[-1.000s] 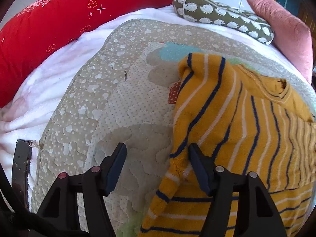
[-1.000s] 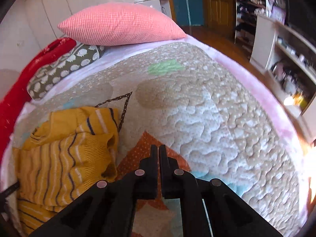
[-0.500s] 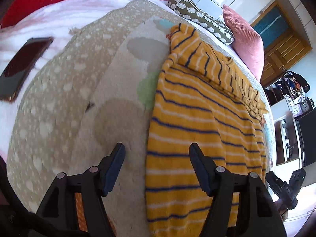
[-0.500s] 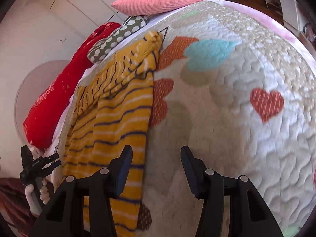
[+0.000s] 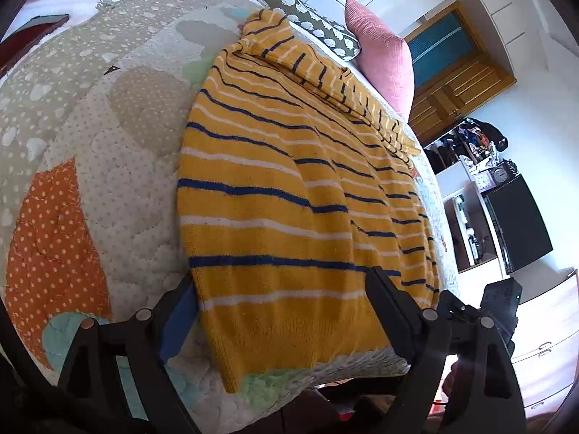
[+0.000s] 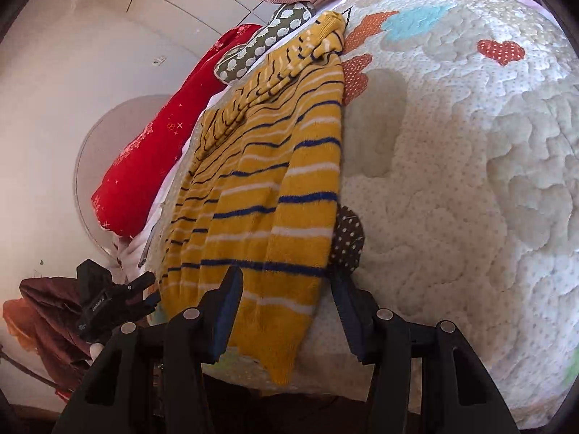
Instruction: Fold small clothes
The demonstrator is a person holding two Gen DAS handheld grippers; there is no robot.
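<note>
Both grippers have advanced, jaws wide, straddling the knitted striped sweater's (image 5: 289,195) hem.

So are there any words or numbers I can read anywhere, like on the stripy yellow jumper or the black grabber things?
Yellow knitted jumper with blue and white stripes: no writing.
Black left gripper, seen from the right wrist: small white lettering, too blurred to read.
Small clocks on the white shelf: dials too small to read.
Nothing else carries text.
</note>
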